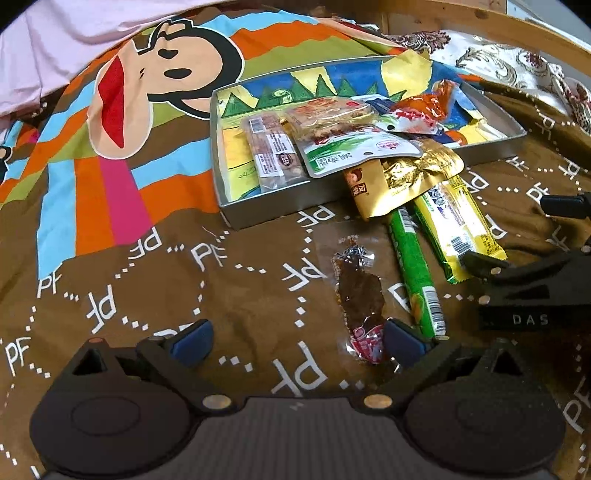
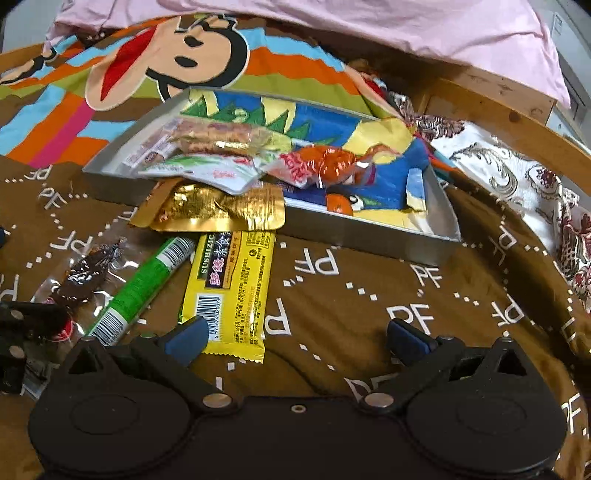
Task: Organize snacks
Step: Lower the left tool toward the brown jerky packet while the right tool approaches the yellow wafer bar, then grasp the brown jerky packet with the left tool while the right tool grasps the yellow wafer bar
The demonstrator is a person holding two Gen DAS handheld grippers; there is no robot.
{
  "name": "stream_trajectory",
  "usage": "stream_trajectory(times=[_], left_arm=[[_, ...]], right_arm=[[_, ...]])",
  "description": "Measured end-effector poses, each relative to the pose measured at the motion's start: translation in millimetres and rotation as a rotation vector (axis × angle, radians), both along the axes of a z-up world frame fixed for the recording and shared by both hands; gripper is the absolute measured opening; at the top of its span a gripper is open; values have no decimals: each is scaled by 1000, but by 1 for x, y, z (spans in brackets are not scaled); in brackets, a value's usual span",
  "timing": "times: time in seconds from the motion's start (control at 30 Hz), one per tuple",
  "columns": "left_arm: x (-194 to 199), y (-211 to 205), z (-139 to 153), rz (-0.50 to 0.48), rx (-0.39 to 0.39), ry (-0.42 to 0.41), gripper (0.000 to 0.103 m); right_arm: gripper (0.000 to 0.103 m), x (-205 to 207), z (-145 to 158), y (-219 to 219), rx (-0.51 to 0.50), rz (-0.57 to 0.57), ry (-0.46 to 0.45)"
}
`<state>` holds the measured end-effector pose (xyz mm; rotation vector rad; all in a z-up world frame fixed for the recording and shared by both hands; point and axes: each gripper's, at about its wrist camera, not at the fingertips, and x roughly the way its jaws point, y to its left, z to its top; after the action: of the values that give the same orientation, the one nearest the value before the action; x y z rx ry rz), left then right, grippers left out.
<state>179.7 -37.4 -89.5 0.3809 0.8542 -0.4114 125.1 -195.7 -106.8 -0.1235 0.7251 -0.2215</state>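
A shallow grey box (image 1: 221, 177) (image 2: 439, 218) lies on the brown bedspread and holds several snack packets. A gold pouch (image 1: 402, 184) (image 2: 218, 212) hangs over its near wall. On the spread lie a yellow bar (image 1: 458, 229) (image 2: 232, 291), a green stick (image 1: 413, 269) (image 2: 144, 288) and a clear packet of dark snack (image 1: 360, 295) (image 2: 81, 277). My left gripper (image 1: 297, 341) is open and empty, its right finger beside the clear packet. My right gripper (image 2: 295, 339) is open and empty, its left finger at the yellow bar's near end.
A cartoon monkey print (image 1: 159, 74) covers the bedspread behind the box. A pink pillow (image 2: 369, 26) and a wooden bed frame (image 2: 517, 107) lie beyond. A floral cloth (image 1: 509, 62) sits at the right. The right gripper shows in the left wrist view (image 1: 535, 273).
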Motion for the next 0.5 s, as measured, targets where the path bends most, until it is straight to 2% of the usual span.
stream_trajectory(times=[0.13,0.2,0.4,0.47,0.5], left_arm=[[1,-2,-2,-25,-34,9,100],[0,-5,-5,-44,-27,4,101],[2,-13,-13,-68,-10,-4,103],[3,-14,-14,-70,-13,-10,102],[3,-13,-14,-73,-13,-12,101]], right_arm=[[102,8,0,2,52,38,-37],[102,15,-4,5,65,81,-14],[101,26,-13,8,25,90,-10],[88,24,-10,10,18,103,-13],[85,24,-9,10,20,110,-10]])
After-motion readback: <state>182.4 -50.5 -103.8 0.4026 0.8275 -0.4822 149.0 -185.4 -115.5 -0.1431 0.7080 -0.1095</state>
